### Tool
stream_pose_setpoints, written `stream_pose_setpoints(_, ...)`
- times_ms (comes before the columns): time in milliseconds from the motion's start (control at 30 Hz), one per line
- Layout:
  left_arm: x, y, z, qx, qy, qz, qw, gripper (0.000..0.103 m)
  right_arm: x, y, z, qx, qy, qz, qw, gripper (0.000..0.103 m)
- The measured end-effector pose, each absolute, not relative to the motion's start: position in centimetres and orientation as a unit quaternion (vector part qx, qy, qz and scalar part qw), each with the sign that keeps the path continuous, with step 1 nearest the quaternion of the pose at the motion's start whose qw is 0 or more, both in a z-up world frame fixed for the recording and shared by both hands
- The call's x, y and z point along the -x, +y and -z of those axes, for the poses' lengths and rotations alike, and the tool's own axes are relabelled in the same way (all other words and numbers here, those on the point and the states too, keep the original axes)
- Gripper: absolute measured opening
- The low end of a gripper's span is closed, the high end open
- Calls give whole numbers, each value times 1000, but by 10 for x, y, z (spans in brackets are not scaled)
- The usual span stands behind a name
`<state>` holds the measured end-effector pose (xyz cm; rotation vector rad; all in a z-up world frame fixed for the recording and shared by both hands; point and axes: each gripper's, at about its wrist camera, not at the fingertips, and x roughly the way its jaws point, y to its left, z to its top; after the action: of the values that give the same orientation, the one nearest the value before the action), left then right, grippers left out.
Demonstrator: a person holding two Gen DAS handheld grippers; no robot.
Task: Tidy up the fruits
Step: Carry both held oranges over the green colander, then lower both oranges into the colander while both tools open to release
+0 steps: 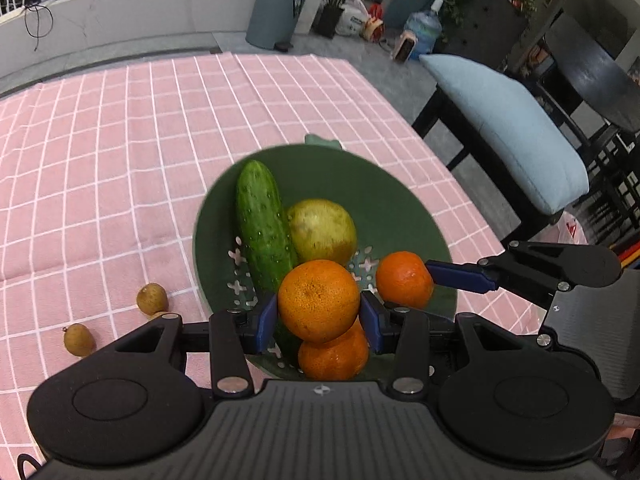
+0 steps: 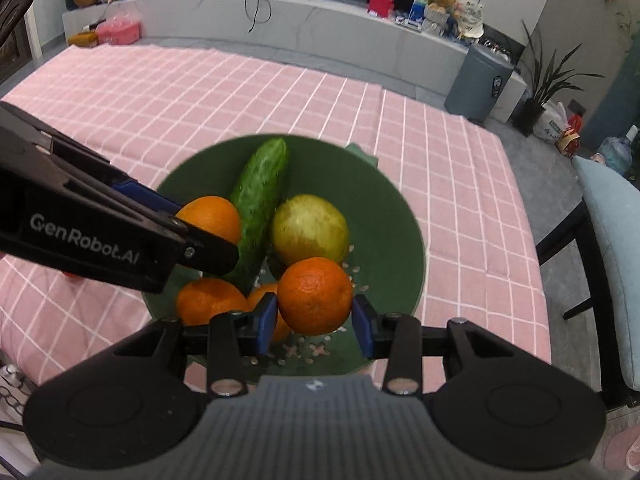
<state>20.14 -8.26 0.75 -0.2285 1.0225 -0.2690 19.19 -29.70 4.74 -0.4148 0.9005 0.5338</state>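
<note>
A green colander bowl on the pink checked cloth holds a cucumber, a yellow-green round fruit and oranges. My left gripper is shut on an orange over the bowl, above another orange. My right gripper is shut on a smaller orange, which also shows in the left wrist view. The left gripper's orange also shows in the right wrist view, with two oranges below.
Two small brown longans lie on the cloth left of the bowl. A chair with a light blue cushion stands beside the table's right edge. A grey bin stands on the floor beyond.
</note>
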Motion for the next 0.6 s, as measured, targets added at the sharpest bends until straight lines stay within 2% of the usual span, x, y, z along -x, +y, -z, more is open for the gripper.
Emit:
stream_pose_setpoints(500,-213,-82,6,114,504,134,846,50,-204,-295,-27,200,451,-253,832,38)
stream_pose_setpoints(600,-212,-84,5,107,502,135,847,51,-203,-296,-30,197,447,-249,836,42)
